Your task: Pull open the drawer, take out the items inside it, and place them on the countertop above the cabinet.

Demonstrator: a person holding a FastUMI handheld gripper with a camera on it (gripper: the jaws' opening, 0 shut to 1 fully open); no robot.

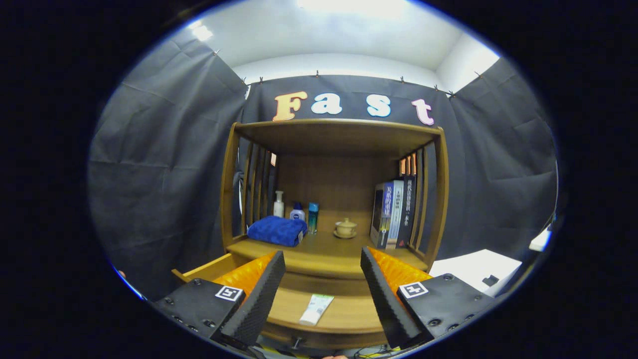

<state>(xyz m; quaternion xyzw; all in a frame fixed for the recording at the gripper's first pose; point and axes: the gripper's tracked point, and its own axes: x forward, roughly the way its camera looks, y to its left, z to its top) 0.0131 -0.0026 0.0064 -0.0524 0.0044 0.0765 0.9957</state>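
The drawer (319,309) is found pulled open below the countertop (319,257) of the wooden cabinet (336,199). One item, a white tube (316,309) with a green end, is seen lying flat on the drawer floor, between the two fingers and slightly ahead of them, its length running near to far. No other item can be made out in the visible part of the drawer; the portions behind the fingers are hidden.

The gripper (323,291) is held above the drawer with its fingers spread wide and nothing between the pads. The tube is not touched.

On the countertop, a folded blue towel (277,230) is noted at the left, with three bottles (297,209) just behind it, a small lidded cup (345,228) on a saucer near the middle, and a row of books (395,213) standing at the right. A bare stretch of countertop is seen at the near edge, between the towel and the books.

The opening step is judged complete, and the retrieval step is judged to be in hand. The next move is judged to call for a descent over the tube, so that it is taken across its narrow width. A low, flat object is likely to be hard to pinch cleanly off the drawer floor.
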